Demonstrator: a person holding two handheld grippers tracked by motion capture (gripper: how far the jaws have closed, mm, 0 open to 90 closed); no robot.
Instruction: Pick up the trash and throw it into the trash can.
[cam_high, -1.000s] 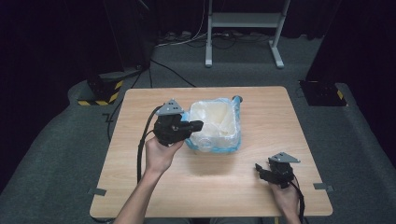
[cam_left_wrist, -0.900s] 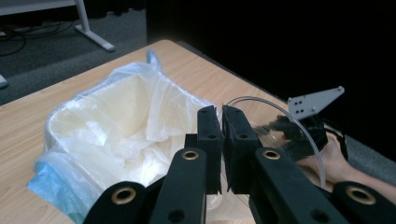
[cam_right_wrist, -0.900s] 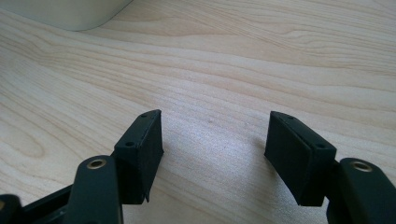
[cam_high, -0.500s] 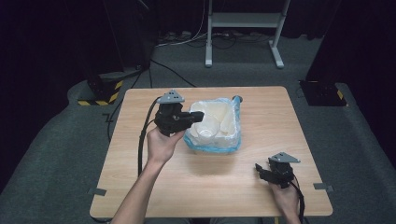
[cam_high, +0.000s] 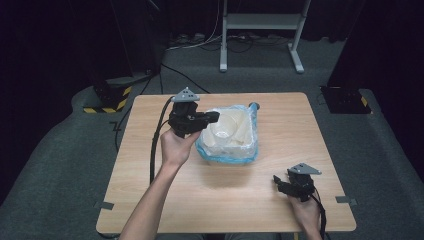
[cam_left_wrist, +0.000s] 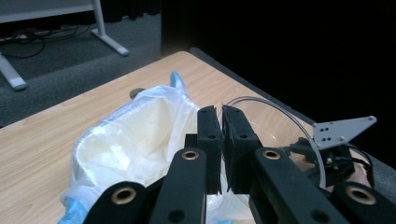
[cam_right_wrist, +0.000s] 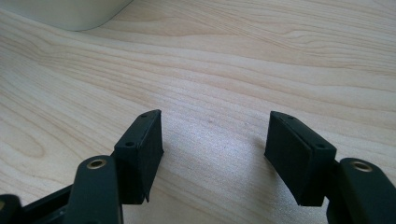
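My left gripper (cam_high: 212, 118): jaws pinched nearly together on the rim of a clear plastic cup (cam_left_wrist: 280, 135), held above the bag. Bag (cam_high: 230, 135): translucent, blue-tinged, mid-tabletop (cam_high: 280, 125), white cups inside. My right gripper (cam_right_wrist: 215, 154): jaws spread wide, holding nothing, low over bare wood near the front right corner.

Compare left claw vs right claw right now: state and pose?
The left claw has its jaws shut on a clear lid; the right claw is open, nothing between its jaws. Left claw is held up beside the plastic bag; right claw sits low at the table near its front right. Both are black, each in a hand.
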